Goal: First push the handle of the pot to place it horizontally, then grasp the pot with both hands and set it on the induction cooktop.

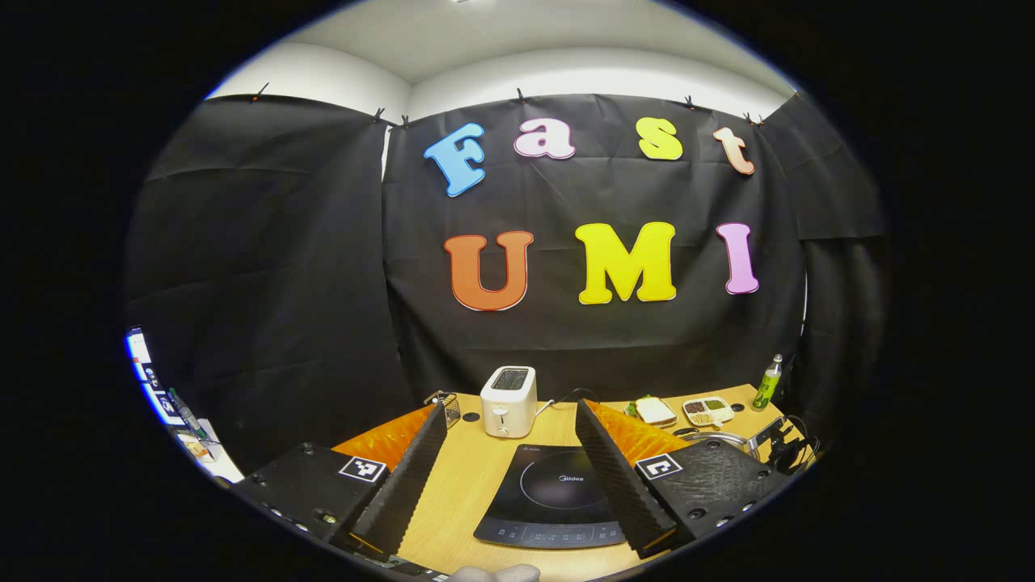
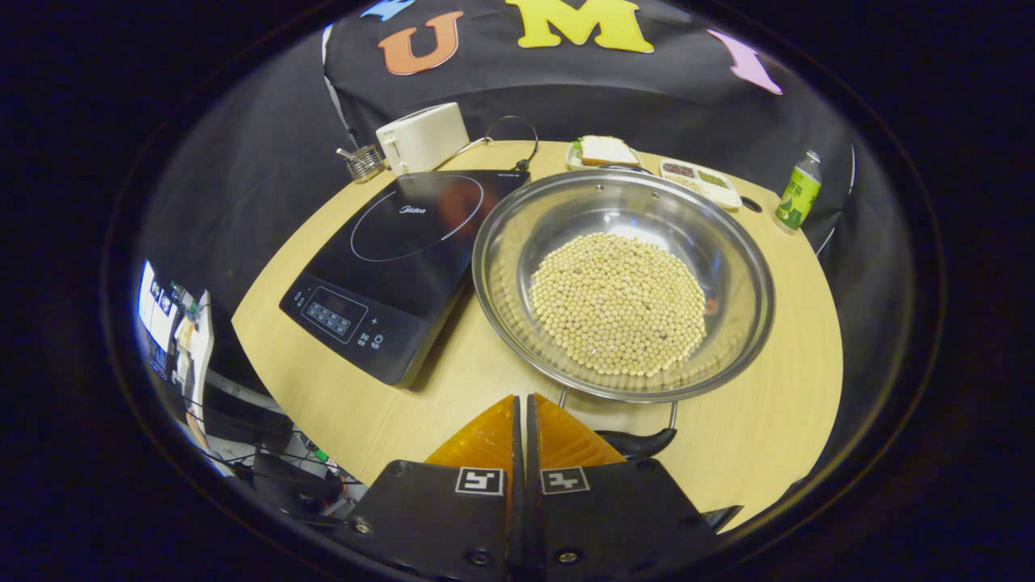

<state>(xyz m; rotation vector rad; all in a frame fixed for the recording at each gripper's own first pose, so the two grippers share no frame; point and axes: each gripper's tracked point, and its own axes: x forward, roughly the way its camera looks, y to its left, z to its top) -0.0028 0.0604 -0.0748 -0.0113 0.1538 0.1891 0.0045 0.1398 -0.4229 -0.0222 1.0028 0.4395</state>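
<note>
A wide steel pot (image 2: 566,212) holding pale beans (image 2: 618,303) sits on the wooden table, right of the black induction cooktop (image 2: 404,242). Its dark handle (image 2: 643,442) hangs on wire brackets at the near rim, lying roughly crosswise. My right gripper (image 2: 524,402) is shut with nothing between its fingers, its tips just short of the pot's near rim and beside the handle's left end. In the left gripper view, my left gripper (image 1: 511,406) is open wide above the cooktop (image 1: 558,493), and the pot's rim (image 1: 716,437) peeks past its right finger.
A white toaster (image 2: 424,137) and a small wire holder (image 2: 364,162) stand behind the cooktop. A sandwich plate (image 2: 606,149), a tray of grains (image 2: 699,179) and a green bottle (image 2: 796,194) line the table's far edge. Cables and equipment lie below the table's left side.
</note>
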